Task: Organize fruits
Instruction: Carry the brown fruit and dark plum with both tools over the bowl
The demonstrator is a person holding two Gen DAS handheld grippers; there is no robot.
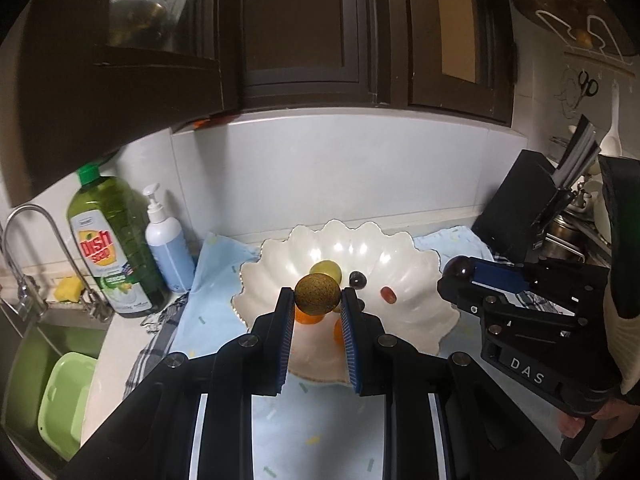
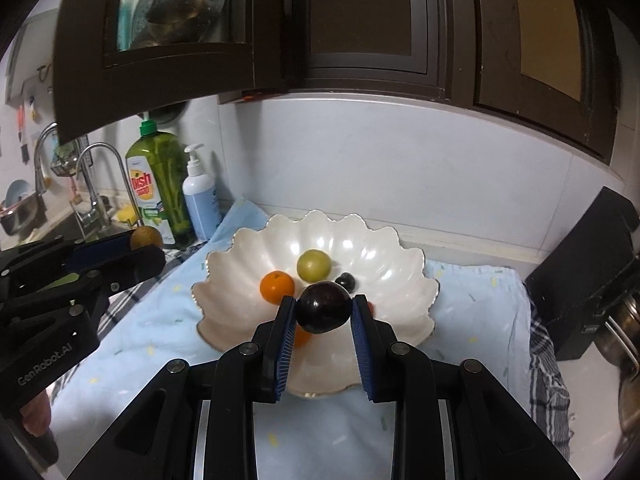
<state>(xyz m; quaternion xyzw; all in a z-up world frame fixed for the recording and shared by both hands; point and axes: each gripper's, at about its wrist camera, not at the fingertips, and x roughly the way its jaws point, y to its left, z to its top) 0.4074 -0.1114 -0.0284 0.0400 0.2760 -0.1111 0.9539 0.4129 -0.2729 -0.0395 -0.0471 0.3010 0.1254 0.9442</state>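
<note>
My left gripper (image 1: 317, 296) is shut on a brown kiwi (image 1: 317, 294) and holds it above the near side of a white scalloped bowl (image 1: 416, 264). My right gripper (image 2: 323, 309) is shut on a dark plum (image 2: 322, 307) above the same bowl (image 2: 240, 256). In the bowl lie a green fruit (image 2: 313, 265), an orange (image 2: 277, 287), a dark grape (image 2: 345, 281) and a red grape (image 1: 388, 294). A second orange fruit (image 1: 339, 332) is partly hidden behind the fingers. The right gripper also shows in the left wrist view (image 1: 460, 270), the left one in the right wrist view (image 2: 146, 240).
The bowl stands on a light blue cloth (image 2: 472, 320). A green dish soap bottle (image 1: 112, 248) and a pump bottle (image 1: 168, 248) stand left by the sink (image 1: 48, 356) and tap (image 1: 40, 240). A black knife block (image 1: 520, 208) stands right. Dark cabinets (image 1: 304, 32) hang overhead.
</note>
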